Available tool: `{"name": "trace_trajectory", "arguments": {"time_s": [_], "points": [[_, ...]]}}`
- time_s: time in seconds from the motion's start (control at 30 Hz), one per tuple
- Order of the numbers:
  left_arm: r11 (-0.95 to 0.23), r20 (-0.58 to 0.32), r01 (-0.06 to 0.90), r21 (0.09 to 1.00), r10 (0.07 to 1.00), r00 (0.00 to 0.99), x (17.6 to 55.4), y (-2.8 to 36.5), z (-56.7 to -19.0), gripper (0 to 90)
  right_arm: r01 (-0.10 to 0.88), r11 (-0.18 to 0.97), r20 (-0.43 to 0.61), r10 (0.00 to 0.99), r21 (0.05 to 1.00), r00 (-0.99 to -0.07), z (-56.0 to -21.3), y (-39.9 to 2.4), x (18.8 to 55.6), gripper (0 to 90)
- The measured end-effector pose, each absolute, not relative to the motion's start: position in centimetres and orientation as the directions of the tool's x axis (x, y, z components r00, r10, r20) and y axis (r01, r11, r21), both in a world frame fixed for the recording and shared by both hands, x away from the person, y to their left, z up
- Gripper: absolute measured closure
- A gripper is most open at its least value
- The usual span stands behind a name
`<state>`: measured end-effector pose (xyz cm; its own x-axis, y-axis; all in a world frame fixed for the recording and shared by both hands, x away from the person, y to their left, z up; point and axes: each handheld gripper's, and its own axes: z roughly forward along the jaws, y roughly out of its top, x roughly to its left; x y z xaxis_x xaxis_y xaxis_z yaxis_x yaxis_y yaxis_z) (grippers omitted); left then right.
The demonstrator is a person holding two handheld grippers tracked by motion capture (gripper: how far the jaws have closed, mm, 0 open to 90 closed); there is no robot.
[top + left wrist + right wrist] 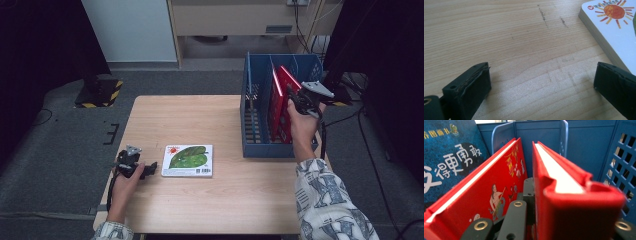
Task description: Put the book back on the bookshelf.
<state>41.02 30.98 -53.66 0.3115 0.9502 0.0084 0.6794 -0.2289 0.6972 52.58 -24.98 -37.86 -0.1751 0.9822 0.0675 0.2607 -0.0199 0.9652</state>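
The right gripper [296, 102] is pinching a red book [564, 195] upright above the blue basket [265, 149], so it is best lowering it straight, keeping it parallel to the second red book [481, 192] just beside it. The left gripper [150, 169] is resting spread on the table [524, 37], the sun-and-leaf book [188, 160] just beside its jaws.

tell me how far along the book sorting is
Done: a red book and a blue book already stand in the blue rack. In hand: the right gripper is shut on another red book, holding it upright in the rack. Left: the green book lies flat on the table, beside the open left gripper, not yet gripped.
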Motion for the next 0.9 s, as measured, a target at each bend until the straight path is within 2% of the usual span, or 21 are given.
{"name": "trace_trajectory", "arguments": {"time_s": [0.27, 0.9], "points": [[-0.230, 0.008, 0.679, 0.697, 0.950, 0.313, 41.0, 31.0, -53.7, 0.4, 0.263, -0.012, 0.058, 0.984, 0.965, -0.169, -37.9, -24.9, 52.6, 79.1], [-0.229, 0.008, 0.679, 0.698, 0.950, 0.312, 40.9, 30.9, -53.7, 0.5, 0.369, 0.046, 0.033, 0.978, 0.928, -0.206, -37.3, -24.9, 50.5, 77.4]]}}
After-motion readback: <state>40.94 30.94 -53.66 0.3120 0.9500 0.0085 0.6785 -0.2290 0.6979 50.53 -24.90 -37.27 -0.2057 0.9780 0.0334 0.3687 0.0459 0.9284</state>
